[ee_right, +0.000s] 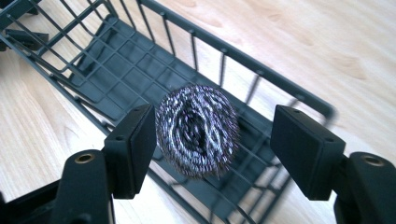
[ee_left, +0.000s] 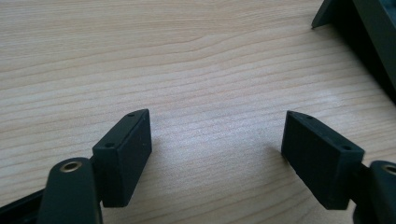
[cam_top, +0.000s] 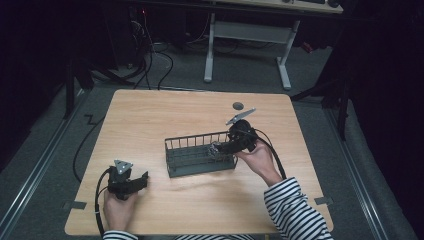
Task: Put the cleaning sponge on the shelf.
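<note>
A: What's nearest you?

B: Your left gripper [cam_top: 143, 178], low at the near left of the wooden surface [cam_top: 150, 115]. Its jaws stand wide apart with only bare wood between them, and in the left gripper view a dark corner of the wire basket [ee_left: 359, 32] sits off at the top right, well apart from the jaws.

A: And your right hand?

B: Your right hand [cam_top: 260, 157], striped sleeve [cam_top: 295, 207] behind it, holds the right gripper [ee_right: 212, 149] at the right end of the wire basket, near the middle of the surface. Its jaws are wide open too. A steel wool scourer [ee_right: 197, 130] sits between them, touching or just beside the left pad; a clear gap separates it from the right one. It is over the basket's floor; whether it rests there I cannot tell. From above you see it as a small shiny lump [cam_top: 216, 148] at the basket's right end.

A: What stands around it?

B: The basket's upright bars rise just behind the scourer, and its rim runs across beyond the right jaw. Farther off, a dark round disc [cam_top: 238, 105] lies near the surface's far edge. Beyond that, cables [cam_top: 150, 60] on the floor and the white legs of a desk [cam_top: 247, 42].
</note>
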The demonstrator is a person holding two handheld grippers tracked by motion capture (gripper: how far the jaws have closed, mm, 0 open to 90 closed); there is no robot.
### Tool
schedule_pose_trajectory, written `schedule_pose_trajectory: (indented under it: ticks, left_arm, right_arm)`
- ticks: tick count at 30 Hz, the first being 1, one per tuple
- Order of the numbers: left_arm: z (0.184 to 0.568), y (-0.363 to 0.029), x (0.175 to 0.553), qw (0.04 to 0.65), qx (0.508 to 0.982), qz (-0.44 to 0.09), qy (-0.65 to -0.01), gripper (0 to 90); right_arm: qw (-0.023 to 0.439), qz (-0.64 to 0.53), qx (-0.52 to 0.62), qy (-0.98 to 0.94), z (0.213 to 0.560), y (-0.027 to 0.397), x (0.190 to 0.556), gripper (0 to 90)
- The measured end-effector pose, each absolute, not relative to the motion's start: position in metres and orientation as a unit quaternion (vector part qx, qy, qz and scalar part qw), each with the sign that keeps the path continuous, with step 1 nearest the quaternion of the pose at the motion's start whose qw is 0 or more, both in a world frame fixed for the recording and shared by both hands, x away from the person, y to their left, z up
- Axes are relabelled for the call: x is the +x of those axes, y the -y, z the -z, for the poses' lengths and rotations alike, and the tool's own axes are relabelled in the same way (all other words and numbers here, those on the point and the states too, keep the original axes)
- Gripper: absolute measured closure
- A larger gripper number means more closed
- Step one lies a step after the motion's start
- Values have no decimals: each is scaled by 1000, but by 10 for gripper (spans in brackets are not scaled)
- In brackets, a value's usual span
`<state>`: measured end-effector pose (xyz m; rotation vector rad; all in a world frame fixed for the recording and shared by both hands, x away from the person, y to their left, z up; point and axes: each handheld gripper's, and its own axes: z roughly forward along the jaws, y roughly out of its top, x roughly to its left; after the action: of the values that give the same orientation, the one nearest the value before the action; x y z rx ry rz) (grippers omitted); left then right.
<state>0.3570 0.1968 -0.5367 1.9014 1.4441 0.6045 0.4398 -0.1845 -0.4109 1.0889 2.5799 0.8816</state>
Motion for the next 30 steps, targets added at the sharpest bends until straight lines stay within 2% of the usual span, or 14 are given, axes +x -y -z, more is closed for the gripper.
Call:
schedule_pose_trajectory:
  ticks: [1, 11, 30]
  left_arm:
    - [537, -197, 357, 333, 728, -232, -553, 249]
    - [537, -196, 357, 331, 729, -234, -552, 249]
    - [537, -196, 357, 330, 729, -234, -552, 250]
  right_arm:
    - [116, -306, 367, -871, 407, 192, 435, 329]
    - [125, -344, 393, -844, 401, 232, 415, 353]
    - [142, -366, 409, -823, 399, 272, 381, 353]
